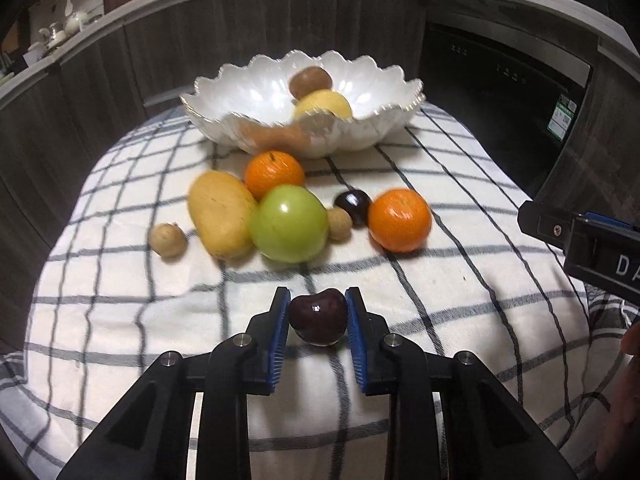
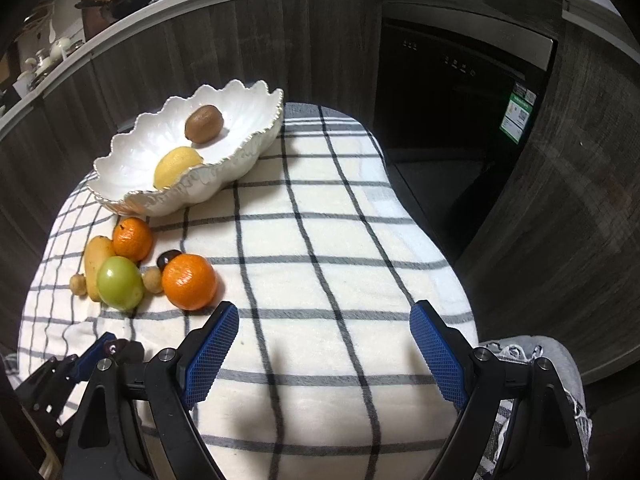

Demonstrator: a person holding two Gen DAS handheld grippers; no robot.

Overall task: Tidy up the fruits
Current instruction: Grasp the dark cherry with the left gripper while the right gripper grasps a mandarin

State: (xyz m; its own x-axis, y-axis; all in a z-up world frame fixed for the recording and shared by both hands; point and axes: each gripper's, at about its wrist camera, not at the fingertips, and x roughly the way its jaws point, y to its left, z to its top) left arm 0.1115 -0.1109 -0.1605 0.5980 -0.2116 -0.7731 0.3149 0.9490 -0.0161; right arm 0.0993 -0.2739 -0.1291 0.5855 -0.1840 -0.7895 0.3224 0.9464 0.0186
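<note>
My left gripper (image 1: 318, 300) is shut on a dark red cherry (image 1: 318, 318), held just above the checked cloth. Ahead stands a white scalloped bowl (image 1: 224, 96) holding a kiwi (image 1: 310, 81) and a yellow fruit (image 1: 322, 106). In front of the bowl lie two oranges (image 1: 274, 172) (image 1: 400, 220), a green apple (image 1: 289, 229), a mango (image 1: 220, 214), a second dark cherry (image 1: 352, 206) and two small tan fruits (image 1: 168, 240) (image 1: 340, 223). My right gripper (image 2: 324, 320) is open and empty over bare cloth, right of the fruit pile (image 2: 188, 282) and the bowl (image 2: 256, 136).
The table carries a white cloth with dark checks (image 2: 320, 240). Dark wood cabinet fronts (image 1: 100, 80) curve behind it, with a black appliance (image 2: 460, 100) at the right. The right gripper's body (image 1: 592, 248) shows at the right edge of the left wrist view.
</note>
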